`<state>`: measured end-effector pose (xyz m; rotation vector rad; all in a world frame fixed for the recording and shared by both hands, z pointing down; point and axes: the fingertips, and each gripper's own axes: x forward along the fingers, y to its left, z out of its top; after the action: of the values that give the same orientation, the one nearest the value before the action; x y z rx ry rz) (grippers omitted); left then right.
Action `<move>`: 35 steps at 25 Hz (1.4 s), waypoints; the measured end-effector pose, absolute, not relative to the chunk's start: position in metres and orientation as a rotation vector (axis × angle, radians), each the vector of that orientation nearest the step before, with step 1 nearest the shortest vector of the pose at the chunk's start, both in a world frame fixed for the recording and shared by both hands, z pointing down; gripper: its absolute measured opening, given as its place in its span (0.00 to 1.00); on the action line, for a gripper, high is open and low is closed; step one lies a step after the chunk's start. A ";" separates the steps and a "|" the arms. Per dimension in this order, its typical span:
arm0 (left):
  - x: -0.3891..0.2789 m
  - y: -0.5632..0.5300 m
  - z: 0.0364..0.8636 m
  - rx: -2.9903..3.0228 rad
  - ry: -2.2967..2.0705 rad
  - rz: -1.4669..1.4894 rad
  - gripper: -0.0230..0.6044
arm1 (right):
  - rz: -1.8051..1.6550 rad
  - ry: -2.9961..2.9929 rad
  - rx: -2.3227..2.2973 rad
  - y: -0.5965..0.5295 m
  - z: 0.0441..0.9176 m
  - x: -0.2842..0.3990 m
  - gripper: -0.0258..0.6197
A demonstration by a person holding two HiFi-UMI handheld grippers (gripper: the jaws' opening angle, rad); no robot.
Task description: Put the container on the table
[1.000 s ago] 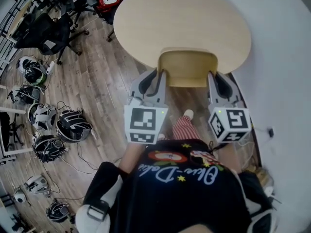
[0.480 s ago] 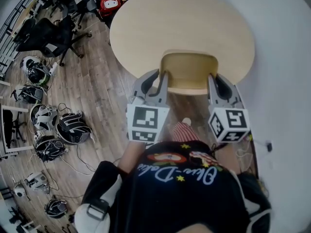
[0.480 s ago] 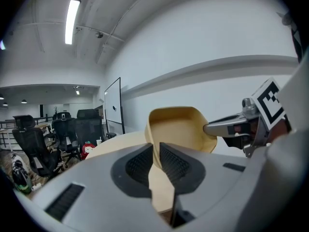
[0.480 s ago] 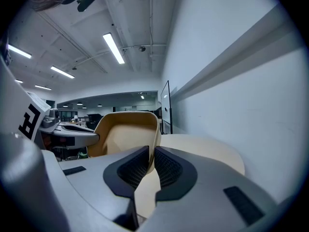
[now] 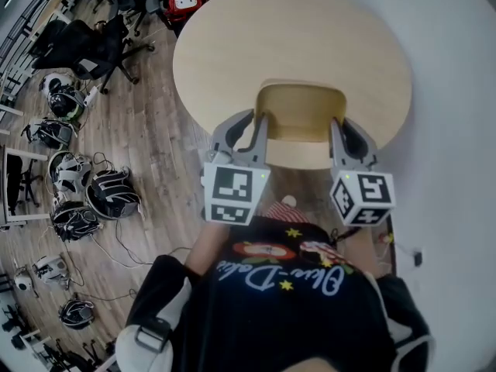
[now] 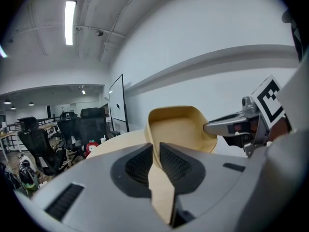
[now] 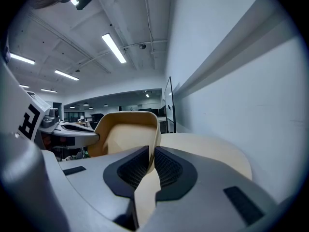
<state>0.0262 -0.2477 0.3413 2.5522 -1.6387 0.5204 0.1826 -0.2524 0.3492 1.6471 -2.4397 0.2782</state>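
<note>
1. A tan, open-topped plastic container with rounded corners point(image 5: 301, 118) sits at the centre of the head view. It overlaps the near edge of the round, pale wooden desk point(image 5: 294, 37).
2. No view shows whether the container's base rests on the desk or hangs above it. Its underside is hidden in every view.
3. The left tongs point(image 5: 256, 122) are closed on the container's left wall. In the left gripper view, the ribbed dark pads point(image 6: 174, 163) pinch the thin tan wall point(image 6: 178, 129) between them, with only that wall's thickness keeping them apart.
4. The right tongs point(image 5: 341, 126) clamp the opposite wall in the same way. In the right gripper view, the wall point(image 7: 128, 129) runs straight down between the nearly closed jaws.
5. The grey tong bodies cover each clamped wall's lower part and the container's near rim.
6. Each tong's cube of black-and-white square markers point(image 5: 235, 194) hides the hand behind it.
7. The person's black printed shirt point(image 5: 287, 301) fills the lower centre of the head view and covers the floor beneath.
8. Helmet-like gear with cables point(image 5: 108, 196) lies on the wooden floor at the left edge, too small to identify.
9. Black office chairs point(image 5: 93, 45) stand at the upper left, partly cut off.
</note>
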 end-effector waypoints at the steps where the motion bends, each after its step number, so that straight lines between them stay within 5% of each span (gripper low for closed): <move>1: 0.028 -0.250 0.342 2.545 -1.647 0.530 0.10 | 0.284 -2.444 1.637 -0.256 0.351 0.184 0.09; 35: 0.038 -0.440 0.458 2.469 -1.316 0.720 0.10 | 0.558 -2.133 1.581 -0.436 0.465 0.193 0.09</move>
<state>0.0383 -0.4399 0.4583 2.4695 -1.3155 0.7201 0.1933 -0.4358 0.4646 1.5813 -2.1326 0.5577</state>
